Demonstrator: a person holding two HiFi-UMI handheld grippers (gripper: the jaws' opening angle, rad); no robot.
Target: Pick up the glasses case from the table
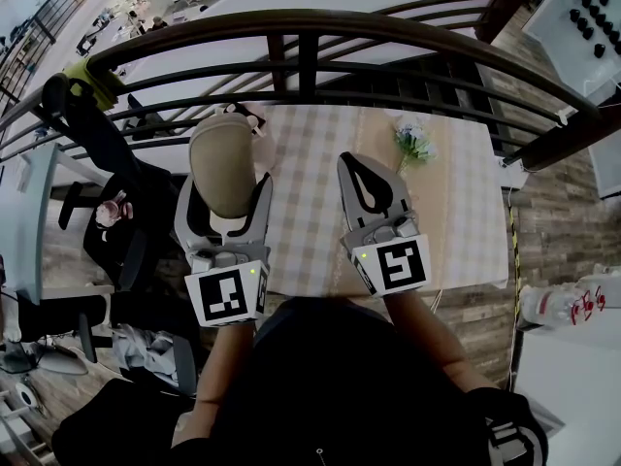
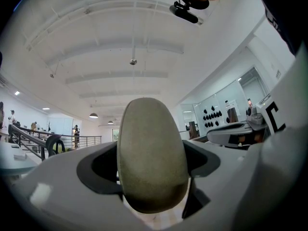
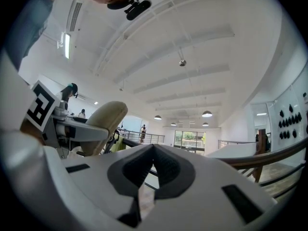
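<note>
Two hand-held grippers in the head view, one in each hand, with two marker cubes (image 1: pixel 228 297), one at the rear of each. Left hand-held gripper (image 1: pixel 225 184) clamped on the one beige glasses case (image 1: pixel 221 163), a jaw against each long side. Case on end, rounded tip away from the hand, over the left edge of the worktop (image 1: pixel 466 212). Right hand-held gripper (image 1: pixel 354 163) just beside it, jaws pressed together with nothing between them, above the checked cloth (image 1: pixel 310 221). One small bunch of white flowers (image 1: pixel 415 140) at the far right of the cloth, well apart from the case. One dark curved railing (image 1: pixel 310 66) beyond the worktop's far edge.

Seen in the left gripper view: the single glasses case (image 2: pixel 151 153) filling the gap, both jaws tight on its flanks, upper end set against the white ceiling. A sliver of checked cloth just under its lower end. Right hand-held gripper (image 2: pixel 236 133) at the right side.

Seen in the right gripper view: two jaws (image 3: pixel 151 150) meeting tip to tip, empty, only a narrow slit below the tips with checked cloth showing through. One glasses case (image 3: pixel 105 121) off to the left in the other gripper's hold. One stretch of railing (image 3: pixel 269 154) at the right.
</note>
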